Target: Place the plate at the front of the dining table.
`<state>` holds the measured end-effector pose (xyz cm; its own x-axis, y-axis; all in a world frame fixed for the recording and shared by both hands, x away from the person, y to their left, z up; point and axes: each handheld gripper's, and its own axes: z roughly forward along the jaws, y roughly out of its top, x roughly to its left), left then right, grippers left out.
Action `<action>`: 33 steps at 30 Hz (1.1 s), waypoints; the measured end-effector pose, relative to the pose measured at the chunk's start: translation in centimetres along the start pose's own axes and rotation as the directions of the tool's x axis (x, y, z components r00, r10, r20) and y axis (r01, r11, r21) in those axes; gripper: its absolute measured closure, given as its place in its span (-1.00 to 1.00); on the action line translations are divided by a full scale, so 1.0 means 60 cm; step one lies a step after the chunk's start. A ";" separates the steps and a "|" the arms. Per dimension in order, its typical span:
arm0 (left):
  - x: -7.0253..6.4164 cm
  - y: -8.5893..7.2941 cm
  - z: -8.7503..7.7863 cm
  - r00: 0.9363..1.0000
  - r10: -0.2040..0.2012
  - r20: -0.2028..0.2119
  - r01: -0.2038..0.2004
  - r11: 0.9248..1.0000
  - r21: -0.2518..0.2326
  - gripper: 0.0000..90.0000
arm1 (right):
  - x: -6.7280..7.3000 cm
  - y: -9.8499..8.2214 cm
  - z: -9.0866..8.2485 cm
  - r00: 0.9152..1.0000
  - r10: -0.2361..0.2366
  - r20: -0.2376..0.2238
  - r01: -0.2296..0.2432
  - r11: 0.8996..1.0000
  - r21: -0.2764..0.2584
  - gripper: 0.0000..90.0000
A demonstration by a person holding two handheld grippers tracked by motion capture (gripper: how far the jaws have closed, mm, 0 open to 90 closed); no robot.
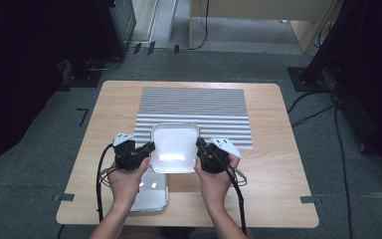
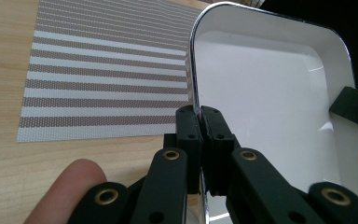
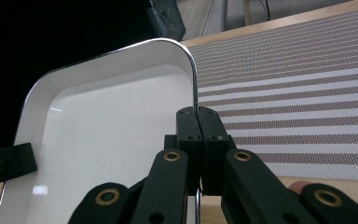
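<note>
We logged the left gripper [image 1: 150, 147] at lower left of centre in the high view, its jaws pinched shut on the left rim of the white tray [image 1: 174, 148]. In the left gripper view the two pads [image 2: 189, 127] met on that thin chromed edge, with a fingertip [image 2: 70, 186] at bottom left. The white tray sat mid-frame, held off the wooden table [image 1: 278, 164], its far end overlapping the near edge of the striped placemat [image 1: 194, 107]. We judged the two-sided hold was chosen to keep the shallow tray level and stop it swinging. Below it, at lower centre, lay a second shiny tray [image 1: 154, 196] on the table; we guessed the white one was lifted from it. Right of centre, the right gripper [image 1: 199, 146] was likewise clamped on the opposite rim, confirmed in the right gripper view [image 3: 198, 121]. Both held at mid-rim, likely for balance.
</note>
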<state>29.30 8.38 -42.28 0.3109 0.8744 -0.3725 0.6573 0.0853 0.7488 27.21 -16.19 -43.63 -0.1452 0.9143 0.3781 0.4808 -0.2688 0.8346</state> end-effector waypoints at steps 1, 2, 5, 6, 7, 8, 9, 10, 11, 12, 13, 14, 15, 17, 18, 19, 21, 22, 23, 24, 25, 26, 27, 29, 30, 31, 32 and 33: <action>0.001 0.002 0.003 1.000 0.002 -0.002 -0.002 1.000 0.000 0.96 | -0.001 0.002 0.002 1.000 -0.003 0.001 0.003 1.000 0.000 1.00; 0.001 0.004 0.006 1.000 0.000 -0.003 0.000 1.000 -0.001 0.96 | -0.001 0.004 0.005 1.000 -0.005 0.001 0.005 1.000 -0.001 1.00; 0.001 0.011 0.013 1.000 -0.003 -0.003 0.003 1.000 0.000 0.96 | -0.004 0.010 0.012 1.000 -0.001 0.004 0.001 1.000 0.000 1.00; 0.001 0.015 0.016 1.000 -0.005 -0.004 0.005 1.000 0.000 0.96 | -0.005 0.012 0.015 1.000 -0.001 0.002 0.001 1.000 -0.001 1.00; 0.001 0.017 0.019 1.000 -0.007 -0.002 0.007 1.000 0.000 0.96 | -0.007 0.016 0.019 1.000 -0.007 0.000 0.007 1.000 -0.002 1.00; 0.002 0.021 0.023 1.000 -0.008 0.000 0.008 1.000 0.000 0.96 | -0.008 0.018 0.021 1.000 -0.004 0.000 0.004 1.000 -0.002 1.00; 0.002 0.024 0.026 1.000 -0.010 0.001 0.010 1.000 0.001 0.96 | -0.011 0.021 0.024 1.000 -0.005 -0.001 0.005 1.000 -0.002 1.00; 0.001 0.027 0.031 1.000 -0.010 0.000 0.010 1.000 0.002 0.96 | -0.013 0.023 0.027 1.000 -0.007 0.002 0.007 1.000 0.000 1.00; 0.001 0.029 0.034 1.000 -0.010 -0.001 0.010 1.000 0.002 0.96 | -0.015 0.025 0.030 1.000 -0.008 0.003 0.008 1.000 0.000 1.00; 0.001 0.031 0.039 1.000 -0.012 0.000 0.012 1.000 0.004 0.97 | -0.016 0.027 0.032 1.000 -0.005 0.005 0.005 1.000 0.001 1.00; 0.001 0.033 0.044 1.000 -0.014 -0.001 0.014 1.000 0.008 0.97 | -0.019 0.029 0.036 1.000 -0.002 0.007 0.002 1.000 0.002 1.00; 0.001 0.035 0.048 1.000 -0.017 -0.002 0.017 1.000 0.011 0.97 | -0.022 0.031 0.039 1.000 -0.005 0.010 0.005 1.000 0.004 1.00; 0.002 0.037 0.052 1.000 -0.022 0.003 0.022 1.000 0.016 0.97 | -0.023 0.032 0.042 1.000 -0.009 0.012 0.009 1.000 0.007 1.00; 0.004 0.042 0.063 0.999 -0.041 0.015 0.041 0.999 0.026 0.97 | -0.030 0.036 0.049 1.000 -0.014 0.015 0.013 1.000 0.011 1.00; 0.003 0.045 0.069 0.999 -0.039 0.010 0.038 0.999 0.029 0.98 | -0.032 0.038 0.051 1.000 -0.016 0.017 0.016 1.000 0.014 1.00; 0.002 0.048 0.074 0.999 -0.036 0.005 0.036 0.999 0.028 0.98 | -0.035 0.041 0.055 0.999 -0.025 0.021 0.025 1.000 0.014 1.00; 0.000 0.052 0.084 0.999 -0.038 0.001 0.038 0.999 0.029 0.98 | -0.039 0.047 0.061 0.999 -0.040 0.028 0.040 0.999 0.007 1.00; -0.002 0.055 0.092 0.999 -0.043 -0.001 0.043 0.999 0.028 0.98 | -0.040 0.049 0.063 0.999 -0.042 0.031 0.041 0.999 0.007 1.00; -0.003 0.058 0.097 0.999 -0.041 0.000 0.041 0.999 0.030 0.98 | -0.044 0.054 0.068 0.998 -0.047 0.034 0.047 0.999 0.006 1.00; -0.004 0.060 0.102 0.999 -0.039 -0.001 0.039 0.999 0.030 0.98 | -0.047 0.057 0.071 0.998 -0.046 0.037 0.045 0.999 0.008 1.00; -0.006 0.063 0.109 0.999 -0.041 -0.004 0.041 0.999 0.029 0.98 | -0.050 0.060 0.074 0.998 -0.045 0.038 0.044 0.999 0.009 1.00; -0.008 0.066 0.114 0.999 -0.043 -0.005 0.044 0.999 0.029 0.99 | -0.055 0.063 0.079 0.998 -0.044 0.039 0.044 0.999 0.012 1.00; -0.009 0.068 0.118 0.999 -0.045 -0.007 0.045 0.999 0.027 0.99 | -0.060 0.066 0.083 0.998 -0.043 0.039 0.042 0.999 0.012 1.00; -0.012 0.073 0.131 0.999 -0.041 -0.010 0.041 0.999 0.027 0.99 | -0.069 0.070 0.091 0.998 -0.039 0.040 0.039 0.999 0.012 1.00; -0.013 0.075 0.139 0.999 -0.041 -0.010 0.041 0.999 0.030 0.99 | -0.073 0.072 0.095 0.998 -0.037 0.043 0.036 0.999 0.015 1.00; -0.013 0.076 0.144 0.999 -0.043 -0.010 0.043 0.999 0.029 0.99 | -0.078 0.075 0.099 0.998 -0.038 0.046 0.037 0.999 0.017 1.00; -0.014 0.078 0.148 0.999 -0.043 -0.009 0.043 0.999 0.030 0.99 | -0.080 0.077 0.102 0.998 -0.036 0.049 0.035 0.999 0.019 1.00; -0.015 0.080 0.155 0.999 -0.045 -0.009 0.045 0.998 0.033 0.99 | -0.083 0.079 0.104 0.998 -0.038 0.050 0.037 0.999 0.020 1.00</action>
<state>38.53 3.56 -43.46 0.2750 0.8738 -0.4011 0.6931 0.1090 0.7126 35.63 -20.14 -44.08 -0.1196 0.9379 0.3257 0.4925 -0.2288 0.8397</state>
